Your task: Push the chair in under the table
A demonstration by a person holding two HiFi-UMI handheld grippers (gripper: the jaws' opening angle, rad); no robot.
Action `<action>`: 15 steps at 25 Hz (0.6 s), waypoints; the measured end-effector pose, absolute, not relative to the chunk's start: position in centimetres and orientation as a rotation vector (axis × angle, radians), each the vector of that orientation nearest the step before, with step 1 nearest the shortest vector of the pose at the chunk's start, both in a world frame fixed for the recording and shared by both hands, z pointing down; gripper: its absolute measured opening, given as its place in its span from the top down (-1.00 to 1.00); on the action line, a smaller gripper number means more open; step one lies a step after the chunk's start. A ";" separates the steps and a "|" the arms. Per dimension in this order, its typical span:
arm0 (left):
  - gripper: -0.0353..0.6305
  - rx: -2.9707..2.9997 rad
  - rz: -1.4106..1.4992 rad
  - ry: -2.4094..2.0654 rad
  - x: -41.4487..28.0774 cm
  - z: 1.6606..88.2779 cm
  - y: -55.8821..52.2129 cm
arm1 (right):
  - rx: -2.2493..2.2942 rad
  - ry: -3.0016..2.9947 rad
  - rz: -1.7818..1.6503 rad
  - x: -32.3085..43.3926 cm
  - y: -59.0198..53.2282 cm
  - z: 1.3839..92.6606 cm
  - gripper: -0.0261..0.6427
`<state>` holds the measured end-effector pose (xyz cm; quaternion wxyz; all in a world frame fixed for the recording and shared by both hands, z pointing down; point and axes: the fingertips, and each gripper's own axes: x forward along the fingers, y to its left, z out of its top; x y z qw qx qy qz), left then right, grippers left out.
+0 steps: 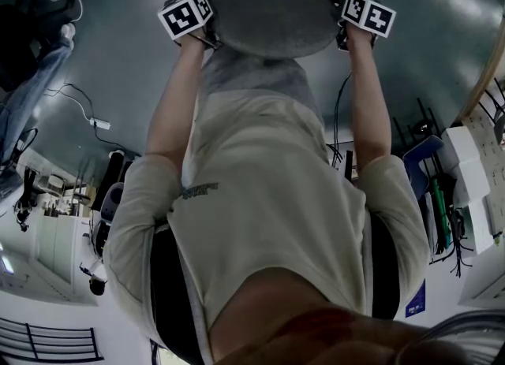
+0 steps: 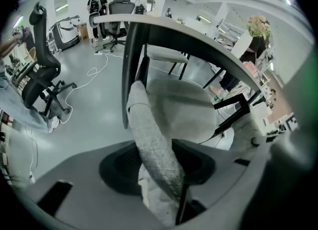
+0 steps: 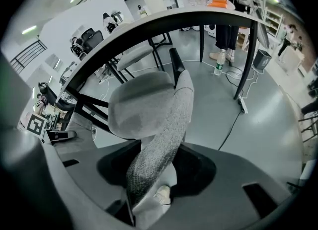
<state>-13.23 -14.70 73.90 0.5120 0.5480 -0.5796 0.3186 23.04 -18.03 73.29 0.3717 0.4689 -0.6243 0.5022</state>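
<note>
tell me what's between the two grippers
The grey chair backrest spans between the left gripper and right gripper, both clamped on its edge, seen in the head view.

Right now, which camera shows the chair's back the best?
The head view: it shows the chair's back stretching from the left gripper to the right gripper, which both hold it. Each gripper view shows only one fuzzy grey edge of it, clamped between its own jaws.

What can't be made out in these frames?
- Chair legs: both gripper views, hidden under the seat and behind the backrest; head view, cut off at the top edge.
- Orange item on the table: right gripper view, too small to name.
</note>
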 end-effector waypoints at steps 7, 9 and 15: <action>0.35 1.308 0.759 -1.400 -13.3 73.9 -16.7 | 1.204 -1.609 1.296 22.9 -20.4 73.4 0.33; 0.35 1.312 0.754 -1.401 -13.5 73.9 -17.5 | 1.213 -1.611 1.301 22.8 -21.1 73.3 0.33; 0.35 1.330 0.747 -1.400 -14.3 73.8 -20.3 | 1.236 -1.611 1.315 22.0 -23.2 73.2 0.33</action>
